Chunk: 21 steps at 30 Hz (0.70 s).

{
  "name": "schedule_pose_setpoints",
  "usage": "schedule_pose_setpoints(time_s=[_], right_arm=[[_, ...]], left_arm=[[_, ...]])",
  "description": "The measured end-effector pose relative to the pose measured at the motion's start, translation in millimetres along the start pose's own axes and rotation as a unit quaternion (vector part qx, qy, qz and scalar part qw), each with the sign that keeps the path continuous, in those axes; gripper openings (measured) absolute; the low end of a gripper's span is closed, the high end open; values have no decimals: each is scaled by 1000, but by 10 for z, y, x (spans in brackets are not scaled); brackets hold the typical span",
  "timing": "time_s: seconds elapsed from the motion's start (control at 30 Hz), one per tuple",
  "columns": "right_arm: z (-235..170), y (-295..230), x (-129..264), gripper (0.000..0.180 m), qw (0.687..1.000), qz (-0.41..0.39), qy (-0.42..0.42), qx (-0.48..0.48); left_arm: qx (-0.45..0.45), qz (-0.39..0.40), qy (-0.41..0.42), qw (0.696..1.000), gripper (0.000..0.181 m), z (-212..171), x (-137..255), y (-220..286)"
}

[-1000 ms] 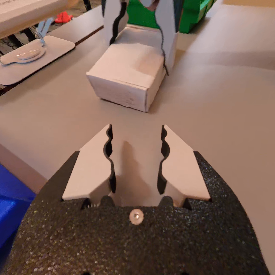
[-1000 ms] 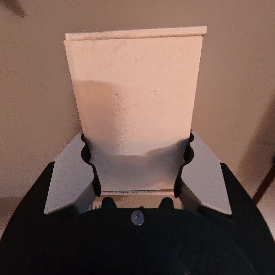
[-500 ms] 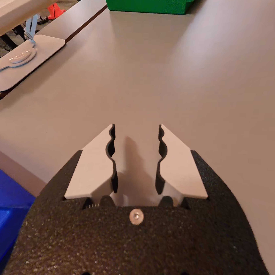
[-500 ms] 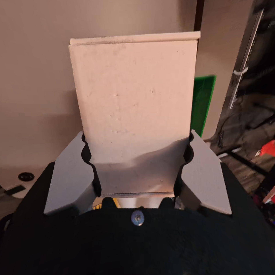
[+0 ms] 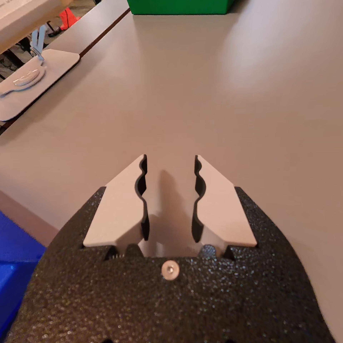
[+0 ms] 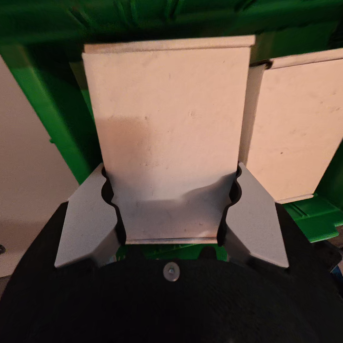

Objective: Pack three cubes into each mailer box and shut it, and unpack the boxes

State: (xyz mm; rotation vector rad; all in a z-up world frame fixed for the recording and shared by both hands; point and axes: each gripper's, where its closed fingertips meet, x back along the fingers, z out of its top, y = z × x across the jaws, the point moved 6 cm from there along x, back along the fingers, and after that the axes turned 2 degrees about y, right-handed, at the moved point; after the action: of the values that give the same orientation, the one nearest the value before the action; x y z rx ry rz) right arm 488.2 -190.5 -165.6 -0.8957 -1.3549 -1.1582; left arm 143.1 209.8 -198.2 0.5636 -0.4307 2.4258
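Two mailer boxes now fill the right wrist view: right gripper point(image 6: 170, 204) clamps one closed mailer box point(image 6: 167, 130), carried off the table point(image 5: 185, 83) over the green bin point(image 6: 46, 104) (second box point(image 6: 297, 130) just right), likely stowing; left gripper point(image 5: 170, 196) gapes empty.

We can't see inside the closed white mailer box point(image 6: 167, 133) pinched by the right gripper point(image 6: 170, 185), so contents unknown. It hides much of the green bin point(image 6: 55, 115) behind; bin's upper part at 12 o'clock is blurred. A second white box point(image 6: 297, 130) at 3 o'clock is cut by the frame edge. In the left wrist view, green bin point(image 5: 178, 7) at 12 o'clock is cropped to a strip, blue bin point(image 5: 14, 269) at 8 o'clock to a corner. Stand base point(image 5: 37, 81) at 10 o'clock is partly cut off w/ its top out of frame.
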Motion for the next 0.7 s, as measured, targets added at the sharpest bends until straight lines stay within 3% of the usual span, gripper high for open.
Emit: schedule_pose_setpoints(time_s=[0.2, 0.33, 0.43, 0.53, 0.6, 0.7], right_arm=[[-186, 43, -228, 136, 993, 12, -113, -17], [-202, 56, -143, 132, 994, -26, -103, -3], [-263, 17, 93, 129, 992, -81, -96, -32], [-231, -170, 412, 120, 978, -183, 4, -104], [-260, -387, 612, 115, 937, -285, 85, -185], [-522, -899, 709, 112, 829, -420, 127, -348]], left_arm=[[-31, -4, -56, 998, 47, -69, -108, 64], [-35, 4, -70, 997, 48, -72, -149, 81], [16, 13, -61, 998, 56, 55, -248, 107], [44, 3, -13, 999, 65, 447, -515, 267], [40, -10, 22, 999, 71, 820, -781, 418], [55, -4, 74, 996, 85, 1469, -1253, 599]])
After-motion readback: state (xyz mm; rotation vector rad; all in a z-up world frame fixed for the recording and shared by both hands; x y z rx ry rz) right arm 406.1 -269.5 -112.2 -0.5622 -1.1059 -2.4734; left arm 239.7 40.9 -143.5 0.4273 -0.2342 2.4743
